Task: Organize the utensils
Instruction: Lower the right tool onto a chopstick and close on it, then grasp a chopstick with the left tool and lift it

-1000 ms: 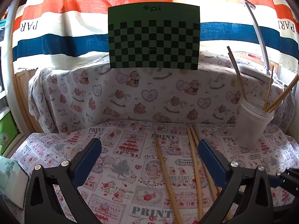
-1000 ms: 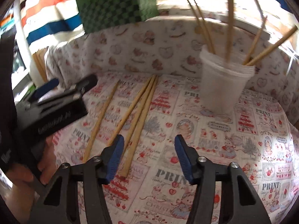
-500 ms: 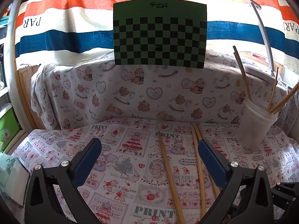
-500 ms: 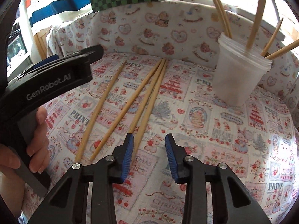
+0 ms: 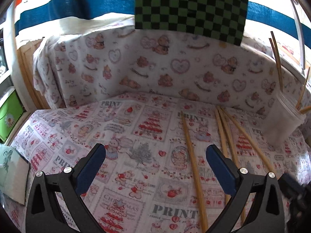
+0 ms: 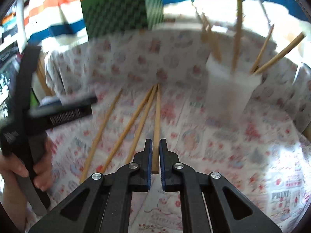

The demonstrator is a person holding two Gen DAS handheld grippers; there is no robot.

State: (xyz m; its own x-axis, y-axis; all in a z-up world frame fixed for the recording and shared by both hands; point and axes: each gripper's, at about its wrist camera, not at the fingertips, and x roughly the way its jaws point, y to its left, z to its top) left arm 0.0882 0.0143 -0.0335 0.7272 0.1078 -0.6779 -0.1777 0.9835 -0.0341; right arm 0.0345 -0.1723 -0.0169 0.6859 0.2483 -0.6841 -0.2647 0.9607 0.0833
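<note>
Several wooden chopsticks lie on the printed cloth. My right gripper (image 6: 155,151) has its jaws closing, and its blue pads pinch the near end of one chopstick (image 6: 157,120), which still points away toward the back. Two more chopsticks (image 6: 126,132) fan out to its left, and a single one (image 6: 103,126) lies further left. A translucent cup (image 6: 231,95) at the back right holds several upright chopsticks. My left gripper (image 5: 155,155) hovers open over the cloth, with the single chopstick (image 5: 191,161) lying just inside its right finger (image 5: 219,167).
A cloth-covered back wall (image 5: 155,68) carries a green checkerboard (image 5: 190,7). A hand (image 6: 38,174) holds the left gripper's handle at the left of the right wrist view. A pale box (image 5: 11,174) sits at the left edge. The right wrist view is blurred.
The right jaws went from wide apart to closed on a chopstick's near end. The left gripper tipped downward and swung a little left, so the chopsticks sit further right in its view.
</note>
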